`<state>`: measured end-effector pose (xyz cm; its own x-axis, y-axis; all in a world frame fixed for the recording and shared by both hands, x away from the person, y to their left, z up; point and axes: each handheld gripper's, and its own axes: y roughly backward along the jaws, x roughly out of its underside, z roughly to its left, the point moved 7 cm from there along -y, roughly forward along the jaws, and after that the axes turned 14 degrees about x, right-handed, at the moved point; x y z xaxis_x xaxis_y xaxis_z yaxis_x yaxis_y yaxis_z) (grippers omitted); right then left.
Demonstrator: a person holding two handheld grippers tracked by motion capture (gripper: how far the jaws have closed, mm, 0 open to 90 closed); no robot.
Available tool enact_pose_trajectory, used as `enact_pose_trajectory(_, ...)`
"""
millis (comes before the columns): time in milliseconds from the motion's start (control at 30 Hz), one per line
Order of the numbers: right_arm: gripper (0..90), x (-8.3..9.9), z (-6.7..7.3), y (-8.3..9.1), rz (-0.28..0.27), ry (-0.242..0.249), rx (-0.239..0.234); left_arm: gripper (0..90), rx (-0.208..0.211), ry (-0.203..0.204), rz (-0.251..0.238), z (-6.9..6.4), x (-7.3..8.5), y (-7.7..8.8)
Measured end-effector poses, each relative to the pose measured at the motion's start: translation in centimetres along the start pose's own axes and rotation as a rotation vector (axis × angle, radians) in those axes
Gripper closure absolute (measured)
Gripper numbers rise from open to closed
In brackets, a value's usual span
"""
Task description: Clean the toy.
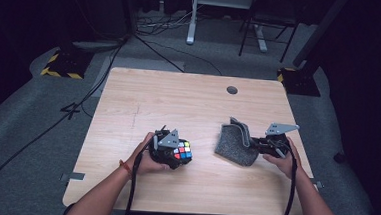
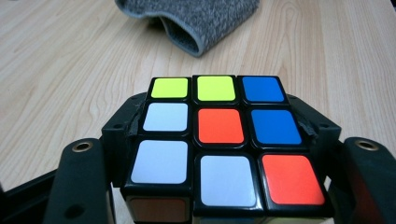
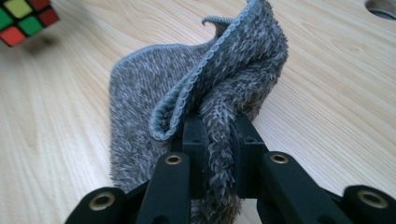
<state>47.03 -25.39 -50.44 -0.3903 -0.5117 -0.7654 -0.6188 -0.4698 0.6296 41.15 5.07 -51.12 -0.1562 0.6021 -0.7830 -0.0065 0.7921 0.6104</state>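
My left gripper (image 1: 175, 154) clamped on puzzle cube (image 1: 182, 150), jaws pressing cube's two opposite sides; cube held low over near-left part of wooden table (image 1: 179, 99). Top face in left gripper view (image 2: 219, 140): white, orange, blue, yellow-green tiles. Grey cloth (image 1: 235, 140) lies right of cube, apart from it. My right gripper (image 1: 256, 144) pinched on cloth's folded edge (image 3: 219, 135), one corner lifted, rest resting on table.
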Motion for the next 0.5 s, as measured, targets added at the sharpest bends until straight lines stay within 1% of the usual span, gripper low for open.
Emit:
enact_pose_trajectory(33,78.7,0.2,-0.2,0.0,0.013,0.002,0.009,33.4,-0.005,-0.001,0.005,0.0,0.1,-0.1)
enact_pose_trajectory(167,76.5,1.1,-0.5,0.2,0.074,0.036,0.03,33.3,0.012,0.012,0.021,-0.3,0.5,-0.5)
enact_pose_trajectory(233,75.4,1.2,-0.7,0.5,0.07,0.027,0.038,33.2,0.021,0.025,0.032,-0.3,0.8,-0.8)
enact_pose_trajectory(300,73.0,1.2,-0.8,0.5,0.057,0.003,0.032,33.0,0.015,0.035,0.04,-0.2,1.0,-1.1)
enact_pose_trajectory(333,72.3,1.2,-0.8,0.4,0.05,-0.007,0.033,32.8,0.021,0.041,0.038,-0.2,1.2,-1.2)
enact_pose_trajectory(433,68.9,1.4,-0.5,0.3,0.037,-0.013,0.034,32.7,0.015,0.054,0.034,-0.3,1.3,-1.0)
enact_pose_trajectory(467,68.4,1.3,-0.5,0.3,0.031,-0.014,0.035,32.4,0.021,0.062,0.03,-0.3,1.3,-1.0)
enact_pose_trajectory(500,67.7,1.3,-0.4,0.4,0.027,-0.015,0.034,31.8,0.022,0.057,0.044,-0.4,1.4,-0.9)
